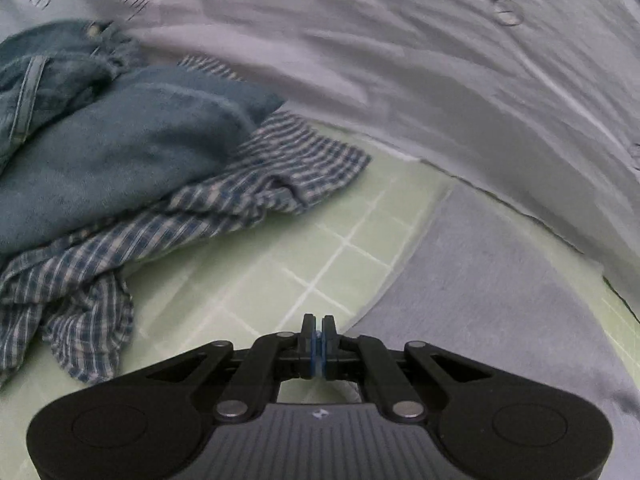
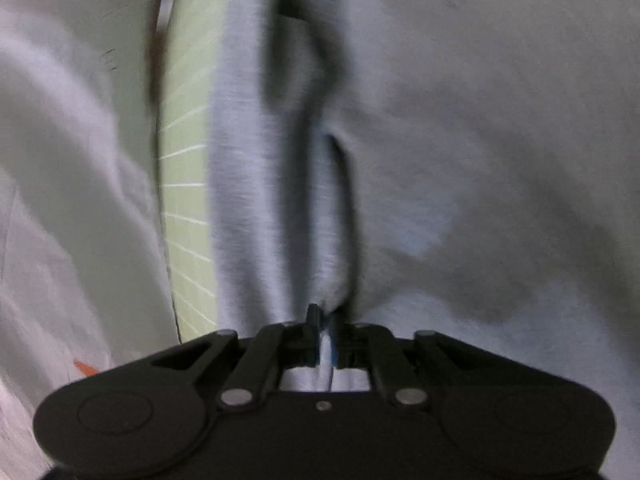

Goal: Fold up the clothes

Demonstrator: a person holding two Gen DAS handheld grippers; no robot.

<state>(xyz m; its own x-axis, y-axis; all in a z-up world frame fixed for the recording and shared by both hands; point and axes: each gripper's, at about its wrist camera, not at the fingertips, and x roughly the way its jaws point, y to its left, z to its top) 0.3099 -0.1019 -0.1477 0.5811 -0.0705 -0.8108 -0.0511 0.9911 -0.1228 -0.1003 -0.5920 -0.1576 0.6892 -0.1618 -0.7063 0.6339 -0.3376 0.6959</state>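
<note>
so the grey garment (image 1: pixel 500 300) lies spread on the green gridded cutting mat (image 1: pixel 340 240), and it's clearly the piece being worked on. the right gripper (image 2: pixel 325 314) has its jaws nearly together with a ridge of that grey fabric pinched up between them, so it looks like it has hold of a fold or edge. the left gripper (image 1: pixel 319 324) is closed tight with nothing visible in it, hovering over the mat right by the grey garment's edge.

progress-wise i'd say early. off to the side there's a rumpled heap: a blue checked shirt (image 1: pixel 168 224), a blue towel (image 1: pixel 120 148) on top of it and something denim (image 1: pixel 44 68) behind, none of it folded. white sheeting (image 1: pixel 440 80) covers the back. no finished stack shows anywhere, so most of it's left.
</note>
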